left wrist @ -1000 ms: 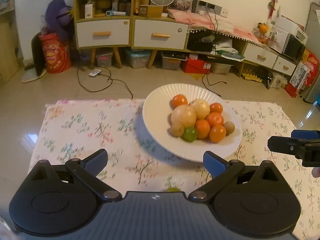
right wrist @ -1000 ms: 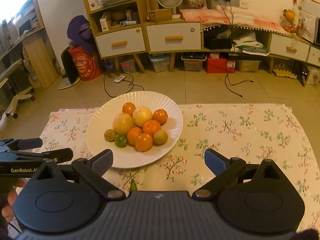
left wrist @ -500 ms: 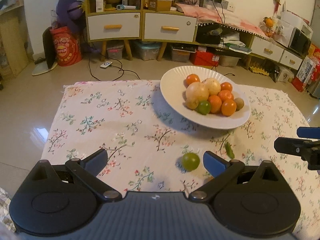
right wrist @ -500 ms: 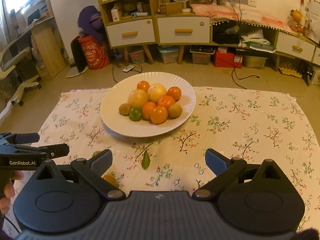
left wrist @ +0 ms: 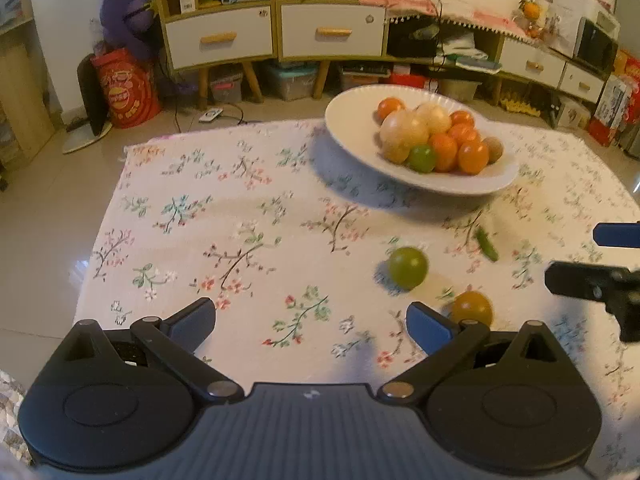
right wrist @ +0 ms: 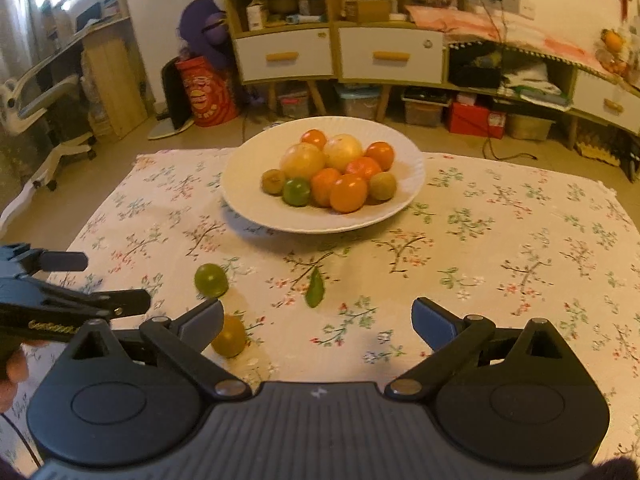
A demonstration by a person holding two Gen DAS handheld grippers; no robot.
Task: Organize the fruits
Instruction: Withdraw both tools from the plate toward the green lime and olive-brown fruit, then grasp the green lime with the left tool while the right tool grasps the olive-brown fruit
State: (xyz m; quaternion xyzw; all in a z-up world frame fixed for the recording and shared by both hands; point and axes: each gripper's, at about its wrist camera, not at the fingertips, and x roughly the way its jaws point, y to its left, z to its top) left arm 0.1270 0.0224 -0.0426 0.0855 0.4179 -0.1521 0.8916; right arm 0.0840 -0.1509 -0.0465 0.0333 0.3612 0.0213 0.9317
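A white plate piled with several oranges, pale round fruits and a green one sits at the far side of the floral cloth. On the cloth nearer to me lie a loose green fruit and a yellow-orange fruit. My left gripper is open and empty, with the yellow-orange fruit just beyond its right fingertip. My right gripper is open too, that fruit lying beside its left fingertip. Each gripper shows at the edge of the other's view.
A small green leaf lies on the cloth between the plate and the loose fruits. The floral cloth covers a low table. Behind it are cabinets with drawers, a red bag and cables on the floor.
Both grippers have pulled back from the plate, toward the near side of the table. The loose green fruit, the leaf and the yellow-orange fruit have come into view.
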